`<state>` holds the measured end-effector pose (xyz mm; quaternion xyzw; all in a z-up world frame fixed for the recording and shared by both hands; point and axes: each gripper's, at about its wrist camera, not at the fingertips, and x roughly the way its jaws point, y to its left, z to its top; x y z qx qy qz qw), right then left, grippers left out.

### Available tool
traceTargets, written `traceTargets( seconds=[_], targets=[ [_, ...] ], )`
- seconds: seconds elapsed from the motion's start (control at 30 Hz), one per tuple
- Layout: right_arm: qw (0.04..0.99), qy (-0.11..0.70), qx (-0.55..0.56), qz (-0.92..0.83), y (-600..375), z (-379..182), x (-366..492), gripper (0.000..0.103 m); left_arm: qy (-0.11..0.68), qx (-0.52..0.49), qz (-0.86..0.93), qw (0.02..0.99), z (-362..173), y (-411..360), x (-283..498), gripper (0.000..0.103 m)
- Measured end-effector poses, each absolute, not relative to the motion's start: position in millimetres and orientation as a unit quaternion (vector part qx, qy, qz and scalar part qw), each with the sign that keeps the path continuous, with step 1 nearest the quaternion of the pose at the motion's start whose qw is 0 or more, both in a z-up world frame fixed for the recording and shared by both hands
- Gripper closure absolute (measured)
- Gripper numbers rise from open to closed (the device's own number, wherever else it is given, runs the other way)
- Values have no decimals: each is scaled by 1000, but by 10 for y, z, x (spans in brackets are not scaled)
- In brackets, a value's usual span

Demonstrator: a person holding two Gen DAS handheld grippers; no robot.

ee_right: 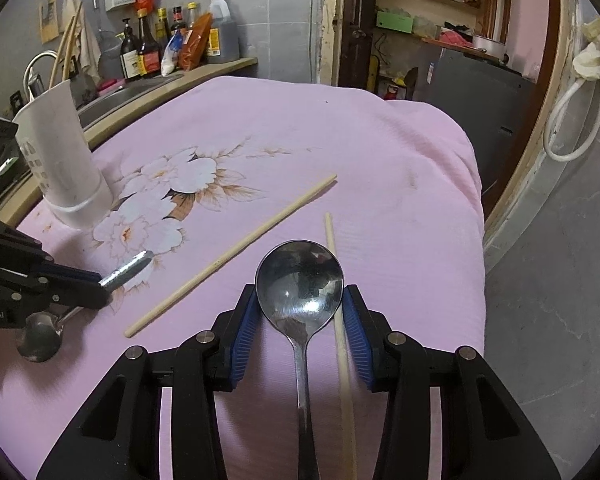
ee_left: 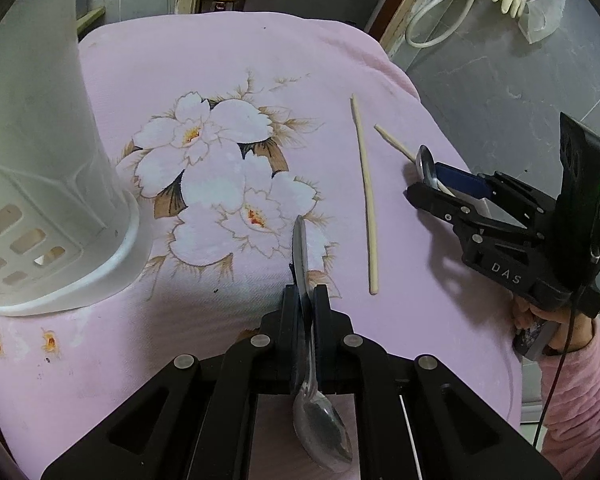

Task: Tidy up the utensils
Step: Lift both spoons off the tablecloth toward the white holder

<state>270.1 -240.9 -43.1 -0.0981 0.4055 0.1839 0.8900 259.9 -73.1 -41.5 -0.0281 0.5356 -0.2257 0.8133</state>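
My left gripper (ee_left: 305,294) is shut on a metal spoon (ee_left: 307,320), handle pointing forward, bowl back toward the camera; it also shows in the right wrist view (ee_right: 128,268). My right gripper (ee_right: 300,300) is open around a second, round-bowled spoon (ee_right: 300,280) and a chopstick (ee_right: 342,340) that lie on the pink cloth between its blue pads (ee_right: 244,332). It shows from the side in the left wrist view (ee_left: 428,184). A second chopstick (ee_left: 366,196) (ee_right: 236,252) lies loose on the cloth. The white utensil holder (ee_left: 40,160) (ee_right: 60,160) stands upright at the left.
The pink floral cloth (ee_left: 260,80) covers a table whose right edge drops to a grey floor (ee_left: 500,100). Sauce bottles (ee_right: 172,36) and a sink counter (ee_right: 140,88) stand behind the holder.
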Motion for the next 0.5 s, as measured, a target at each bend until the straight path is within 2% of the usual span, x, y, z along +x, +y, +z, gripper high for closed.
traceTargets(
  seconds=[0.27,0.5],
  targets=[
    [903,374,-97,185,-2424,-356,2591,63,502,-37,-230,833,-382,-699,2417,103],
    [930,295,-116,184,-2389,-186,2307,64,436,-44,-237,867,-259,-669,2151,103]
  ],
)
